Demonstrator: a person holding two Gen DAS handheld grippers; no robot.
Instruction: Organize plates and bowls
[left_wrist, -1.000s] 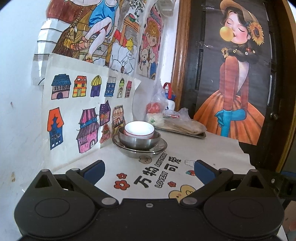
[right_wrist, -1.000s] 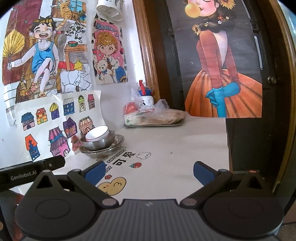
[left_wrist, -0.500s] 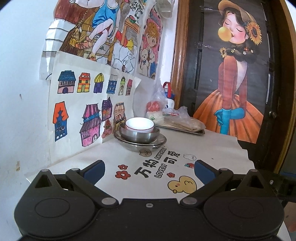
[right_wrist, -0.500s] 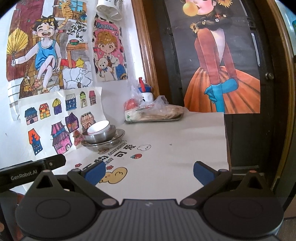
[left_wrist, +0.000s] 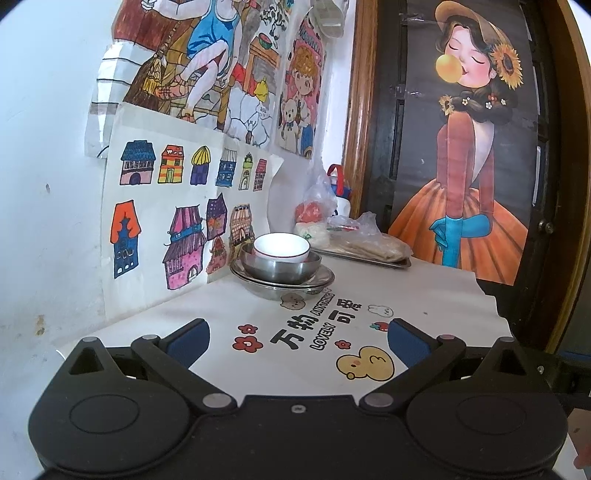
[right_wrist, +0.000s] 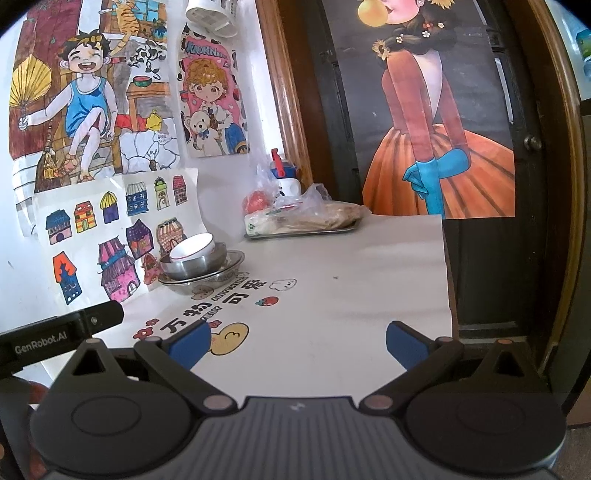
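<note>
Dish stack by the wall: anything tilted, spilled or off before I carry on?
The white bowl sits tilted in the steel bowl, leaning toward the wall rather than nesting flat. The steel plates beneath look level. No spill shows.

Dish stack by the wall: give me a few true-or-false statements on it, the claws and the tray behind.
1. The white bowl sits inside the steel bowl. True.
2. The steel bowl stands directly on the table. False: it rests on a steel plate.
3. The left claw grips the white bowl. False: it is open, empty and well short of the stack.
4. The right claw is open and holds nothing. True.
5. The tray behind the stack is bare. False: bagged food lies on it.
</note>
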